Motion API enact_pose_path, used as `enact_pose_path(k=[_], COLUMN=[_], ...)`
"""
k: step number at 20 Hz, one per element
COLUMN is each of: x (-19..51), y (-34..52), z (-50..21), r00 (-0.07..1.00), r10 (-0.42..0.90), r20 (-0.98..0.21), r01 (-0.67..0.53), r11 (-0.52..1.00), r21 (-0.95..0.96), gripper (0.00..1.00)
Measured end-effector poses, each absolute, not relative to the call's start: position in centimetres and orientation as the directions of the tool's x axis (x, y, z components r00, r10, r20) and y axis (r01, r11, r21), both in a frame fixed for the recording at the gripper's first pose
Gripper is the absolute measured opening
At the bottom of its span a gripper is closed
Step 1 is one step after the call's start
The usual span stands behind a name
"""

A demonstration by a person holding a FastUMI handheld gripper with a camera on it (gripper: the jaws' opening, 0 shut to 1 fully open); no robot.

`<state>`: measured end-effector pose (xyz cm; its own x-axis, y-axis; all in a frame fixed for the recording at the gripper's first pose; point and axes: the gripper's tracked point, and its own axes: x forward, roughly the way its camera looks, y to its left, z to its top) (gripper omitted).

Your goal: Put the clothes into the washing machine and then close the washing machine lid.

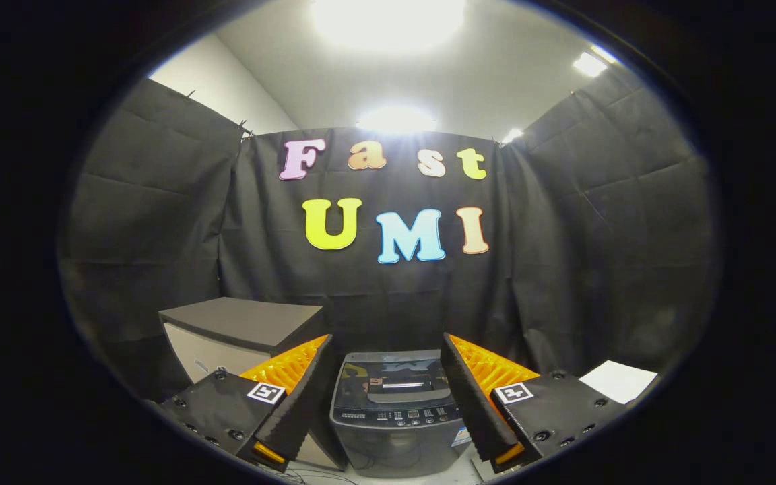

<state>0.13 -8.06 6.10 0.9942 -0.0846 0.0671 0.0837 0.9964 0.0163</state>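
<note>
We hold gripper (388, 397) level, fingers spread wide, nothing between them. Washing machine (398, 417) just ahead, framed in gap, lid (395, 377) lying flat shut. Clothes nowhere we can spot. Grey box (243, 323) beside machine.

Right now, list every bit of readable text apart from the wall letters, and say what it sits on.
None reads.
Washing machine control panel: markings too small.
Sticker on its front: blurred.
Square code markers on the gripper: patterns, not words.
White sheet: looks blank.
Jaws open, empty, flanking the machine.
</note>
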Motion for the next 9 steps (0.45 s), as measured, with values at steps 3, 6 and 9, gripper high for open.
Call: enact_pose_path(k=[3,6,9], x=[-0.7,-1.1,-1.5], y=[-7.9,-7.8,-7.3], z=[5.8,5.4,5.3], r00=[0.995,0.997,0.997], r10=[-0.068,-0.061,-0.052], r20=[0.067,0.055,0.053], r01=[0.067,0.06,0.051], r11=[0.998,0.998,0.998], r21=[0.012,0.022,0.022], gripper=[0.97,0.97,0.97])
